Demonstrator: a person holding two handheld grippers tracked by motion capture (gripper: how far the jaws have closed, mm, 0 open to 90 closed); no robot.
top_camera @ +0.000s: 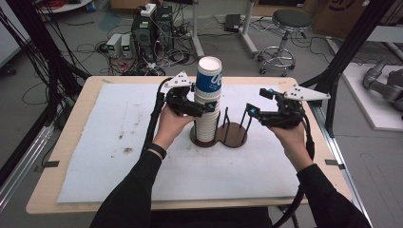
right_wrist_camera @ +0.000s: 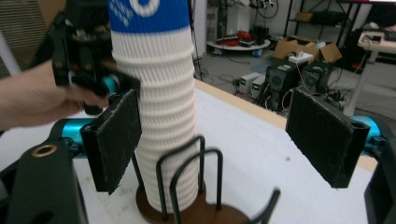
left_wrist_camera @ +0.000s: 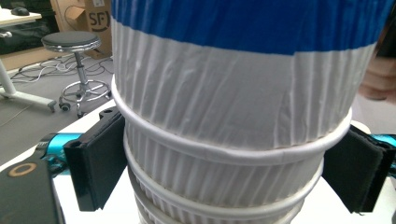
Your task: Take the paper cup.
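Stack of paper cups (top_camera: 207, 102) stands upright in the left ring of a dark two-ring holder (top_camera: 234, 136), mid-table on the white mat (top_camera: 114, 142). The top cup (top_camera: 209, 76) has a blue band and sits higher than the rest of the stack.

Left gripper (top_camera: 209, 107) is at the stack, just below the top cup. In the left gripper view, the black pads (left_wrist_camera: 100, 158) straddle the ribbed cup walls under the top cup's rim, one on each side, pressed against the stack: clamped on it.

Right gripper (top_camera: 251, 112) hangs in the air to the right of the stack, above the empty right ring. Its jaws are apart with nothing between them; in the right gripper view the pads (right_wrist_camera: 322, 133) frame the stack and the wire posts (right_wrist_camera: 189, 179) from a distance, touching nothing.
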